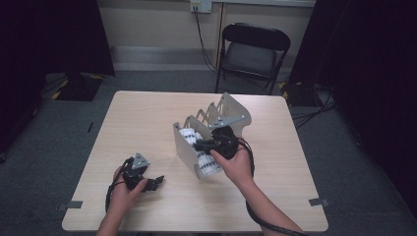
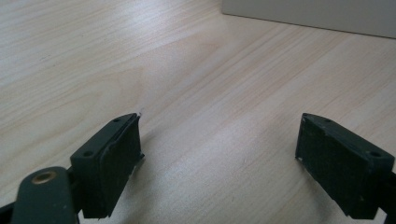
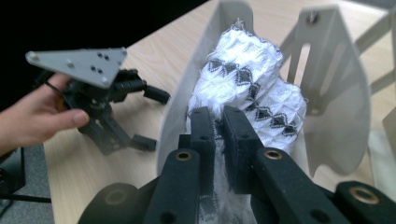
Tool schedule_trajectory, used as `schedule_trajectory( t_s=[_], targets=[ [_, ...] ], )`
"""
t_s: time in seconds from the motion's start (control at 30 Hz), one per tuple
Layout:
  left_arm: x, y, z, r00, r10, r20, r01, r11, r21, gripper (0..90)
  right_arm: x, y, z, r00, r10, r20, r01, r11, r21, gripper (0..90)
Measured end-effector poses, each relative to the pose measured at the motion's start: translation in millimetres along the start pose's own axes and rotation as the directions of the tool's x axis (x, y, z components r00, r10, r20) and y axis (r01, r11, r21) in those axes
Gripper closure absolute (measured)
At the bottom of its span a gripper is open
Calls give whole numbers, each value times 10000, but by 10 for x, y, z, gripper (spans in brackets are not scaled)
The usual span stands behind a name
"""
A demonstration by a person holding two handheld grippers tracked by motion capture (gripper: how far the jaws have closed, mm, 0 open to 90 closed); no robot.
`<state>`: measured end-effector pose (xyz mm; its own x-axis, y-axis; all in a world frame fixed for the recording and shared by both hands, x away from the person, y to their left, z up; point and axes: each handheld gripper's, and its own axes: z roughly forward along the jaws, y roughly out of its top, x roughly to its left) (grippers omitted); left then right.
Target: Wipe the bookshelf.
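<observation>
Right gripper point(image 3: 219, 140) pinches the white patterned cloth point(image 3: 252, 79) standing in the grey rack point(image 1: 187, 147), apparently to seat it. Left gripper point(image 1: 156, 183) rests spread on the table point(image 1: 147, 118), idle.

My table point(image 1: 147, 118) is pale wood with rounded corners. A grey rack point(image 1: 184, 145) stands near its middle, white cloth point(image 1: 206, 160) in its front slot. My left claw point(image 1: 156, 183) rests on the wood near the front edge.

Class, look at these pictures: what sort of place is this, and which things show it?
Probably a recording studio or lab: a lone wooden table, black curtains at both sides, and a folding chair by the wall.
</observation>
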<state>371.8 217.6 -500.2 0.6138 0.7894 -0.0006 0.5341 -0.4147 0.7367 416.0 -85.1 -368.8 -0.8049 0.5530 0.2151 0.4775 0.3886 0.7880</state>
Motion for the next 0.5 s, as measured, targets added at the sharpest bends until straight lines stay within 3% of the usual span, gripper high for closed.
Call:
schedule_trajectory(
  t_s=[0.5],
  targets=[
    [0, 0, 0, 10000, 3, -1, -3, 10000, 0, 140, -133, -639, 402, 9985, 553, 38, -554, 9965, 626, 835]
  ],
)
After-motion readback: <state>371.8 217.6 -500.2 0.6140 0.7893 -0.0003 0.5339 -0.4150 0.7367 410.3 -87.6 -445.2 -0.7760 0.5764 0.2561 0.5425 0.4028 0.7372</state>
